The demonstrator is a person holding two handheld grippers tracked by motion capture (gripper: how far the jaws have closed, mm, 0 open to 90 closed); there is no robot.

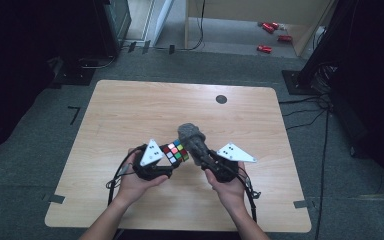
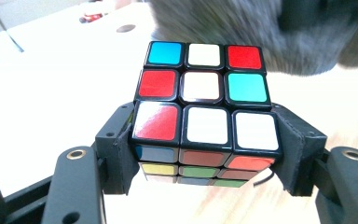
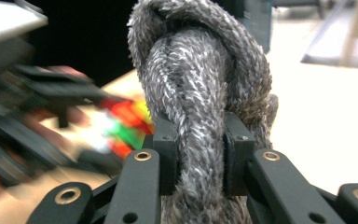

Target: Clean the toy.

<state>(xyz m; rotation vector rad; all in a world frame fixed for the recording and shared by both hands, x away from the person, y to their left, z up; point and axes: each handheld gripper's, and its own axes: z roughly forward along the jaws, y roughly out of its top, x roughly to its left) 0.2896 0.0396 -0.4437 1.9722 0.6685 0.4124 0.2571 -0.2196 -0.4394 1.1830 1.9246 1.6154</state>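
A scrambled puzzle cube [image 1: 176,151] with coloured stickers is held above the wooden table [image 1: 130,115], just left of centre. My left gripper [image 1: 167,159] is shut on it, and in the left gripper view the cube [image 2: 204,116] sits squeezed between both black pads. A fuzzy grey cloth [image 1: 192,141], bunched into a thick roll, stands right beside the cube. My right gripper [image 1: 206,156] is shut on the cloth [image 3: 198,93], whose roll rises between the two pads. In the left gripper view the grey cloth [image 2: 242,32] hangs close behind the cube.
A small dark round hole [image 1: 221,99] marks the table's far right part. Red toy cars [image 1: 265,48] lie on the floor beyond the table. Dark equipment and cables [image 1: 320,100] stand at the table's right side, and a black stand base [image 1: 75,75] at far left.
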